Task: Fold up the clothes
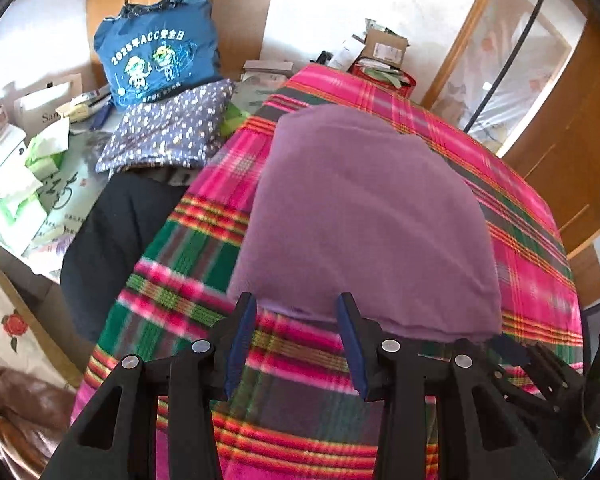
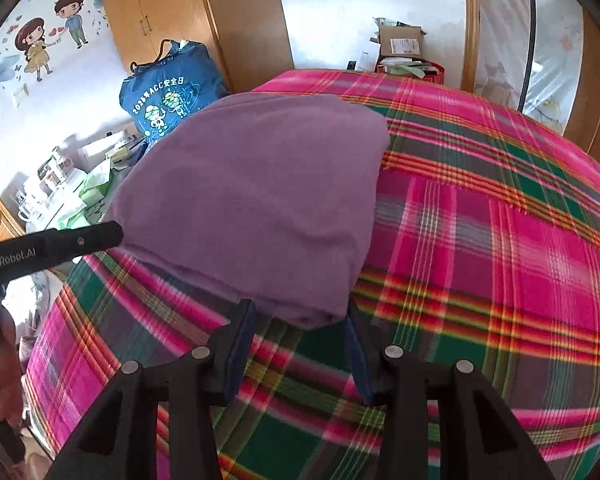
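A folded purple garment (image 1: 364, 220) lies flat on a pink-and-green plaid blanket (image 1: 300, 392). My left gripper (image 1: 298, 310) is open, its blue-padded fingers (image 1: 240, 344) just short of the garment's near edge with nothing between them. In the right wrist view the same purple garment (image 2: 260, 200) lies on the plaid blanket (image 2: 480, 260). My right gripper (image 2: 300, 314) is open at the garment's near right corner, and the fabric edge sits between the fingertips. The left gripper's black body (image 2: 48, 248) shows at the left, held by a hand (image 2: 4, 360).
A blue printed bag (image 1: 160, 52) and a spotted purple cushion (image 1: 172, 128) sit at the back left, with a dark cloth (image 1: 116, 232) beside the blanket. Cardboard boxes (image 1: 380, 52) stand beyond the far edge. Wooden wardrobes (image 2: 180, 12) line the wall.
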A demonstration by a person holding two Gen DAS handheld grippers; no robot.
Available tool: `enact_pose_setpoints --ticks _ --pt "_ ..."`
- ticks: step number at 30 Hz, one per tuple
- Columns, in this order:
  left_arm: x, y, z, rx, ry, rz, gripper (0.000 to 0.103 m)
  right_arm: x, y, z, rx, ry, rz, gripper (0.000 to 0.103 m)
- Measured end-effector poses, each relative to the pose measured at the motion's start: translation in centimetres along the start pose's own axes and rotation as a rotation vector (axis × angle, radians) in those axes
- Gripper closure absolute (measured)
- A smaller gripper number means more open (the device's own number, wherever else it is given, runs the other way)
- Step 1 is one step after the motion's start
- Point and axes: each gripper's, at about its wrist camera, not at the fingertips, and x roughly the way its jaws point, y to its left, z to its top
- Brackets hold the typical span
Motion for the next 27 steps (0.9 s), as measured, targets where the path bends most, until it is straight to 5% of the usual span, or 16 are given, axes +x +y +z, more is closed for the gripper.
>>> enact_pose_setpoints --ticks 16,20,27 --pt "0.6 -2.2 -2.3 0.055 0.021 0.087 0.060 0.2 1.5 -1.6 -0.045 0.013 -0.036 0.059" --pt "0.8 -2.4 -2.7 0.055 0.017 0.116 0.060 0.3 1.4 -1.7 -0.042 0.008 -0.056 0.045" --pt "2.0 -1.8 -3.4 0.032 0.063 0.117 0.060 0.3 1.4 -1.9 -0.036 0.001 -0.092 0.040"
